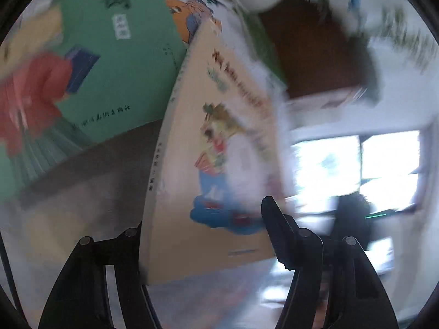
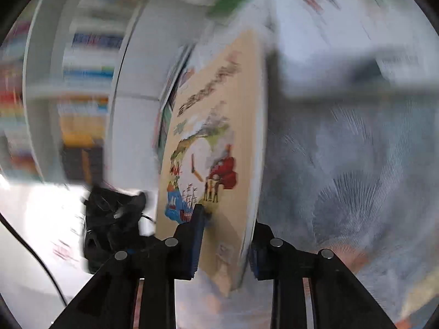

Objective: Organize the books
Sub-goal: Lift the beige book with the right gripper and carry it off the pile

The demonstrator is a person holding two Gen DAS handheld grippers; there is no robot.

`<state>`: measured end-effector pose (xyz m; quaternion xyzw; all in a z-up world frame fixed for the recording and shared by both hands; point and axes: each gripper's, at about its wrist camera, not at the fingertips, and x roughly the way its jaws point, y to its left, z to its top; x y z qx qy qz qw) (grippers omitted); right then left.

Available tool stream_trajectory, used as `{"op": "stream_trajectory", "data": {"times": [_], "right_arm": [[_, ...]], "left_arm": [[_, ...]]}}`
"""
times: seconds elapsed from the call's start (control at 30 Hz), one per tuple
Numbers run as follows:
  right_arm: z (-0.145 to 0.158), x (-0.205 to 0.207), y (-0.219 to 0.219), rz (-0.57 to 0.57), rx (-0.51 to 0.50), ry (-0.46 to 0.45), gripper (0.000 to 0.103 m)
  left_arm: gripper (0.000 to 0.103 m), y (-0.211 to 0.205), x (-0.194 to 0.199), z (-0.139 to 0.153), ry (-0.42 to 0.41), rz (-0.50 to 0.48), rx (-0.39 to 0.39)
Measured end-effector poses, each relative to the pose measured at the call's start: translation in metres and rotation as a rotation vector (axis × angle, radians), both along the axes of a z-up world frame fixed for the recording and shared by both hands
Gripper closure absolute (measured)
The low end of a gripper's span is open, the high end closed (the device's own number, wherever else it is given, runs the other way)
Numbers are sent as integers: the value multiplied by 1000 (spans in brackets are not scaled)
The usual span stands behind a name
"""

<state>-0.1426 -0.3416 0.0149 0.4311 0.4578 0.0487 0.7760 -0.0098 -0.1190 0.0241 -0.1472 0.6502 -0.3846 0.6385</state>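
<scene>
A tan picture book [image 1: 219,142] stands tilted between the fingers of my left gripper [image 1: 203,213]. Its spine edge hides the left finger, and the right fingertip [image 1: 270,213] overlaps the cover, so I cannot make out whether the pads press on it. In the right wrist view the same tan book [image 2: 219,137] stands upright on edge. My right gripper [image 2: 229,216] is shut on its lower part, one pad on the cover and one behind the back. A green book [image 1: 118,68] with a red-robed figure lies flat at the left.
More books [image 1: 189,13] lie overlapped behind the green one, beside a brown surface [image 1: 315,49]. A shelf of colourful spines [image 2: 85,82] and a white upright panel [image 2: 137,68] stand at the left. A black device [image 2: 115,213] sits left of the tan book. Grey fabric [image 2: 343,164] fills the right.
</scene>
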Motion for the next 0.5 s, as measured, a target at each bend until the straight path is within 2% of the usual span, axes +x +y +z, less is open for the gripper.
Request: {"op": "stream_trajectory", "data": {"times": [0.03, 0.1, 0.27, 0.33, 0.4, 0.5], "right_arm": [[8, 3, 5, 23, -60, -7, 76], [24, 9, 20, 87, -196, 1, 78], [36, 11, 41, 182, -344, 3, 78], [48, 7, 52, 219, -416, -20, 78], [55, 0, 56, 245, -432, -46, 78], [75, -2, 73, 315, -463, -86, 78]], "left_arm": [[39, -5, -4, 4, -47, -21, 37], [39, -5, -7, 12, -91, -21, 57], [39, -10, -25, 39, -260, -89, 155], [39, 1, -29, 49, -266, -83, 122], [39, 17, -32, 60, -264, -60, 80], [39, 47, -47, 76, -336, -38, 80]]}}
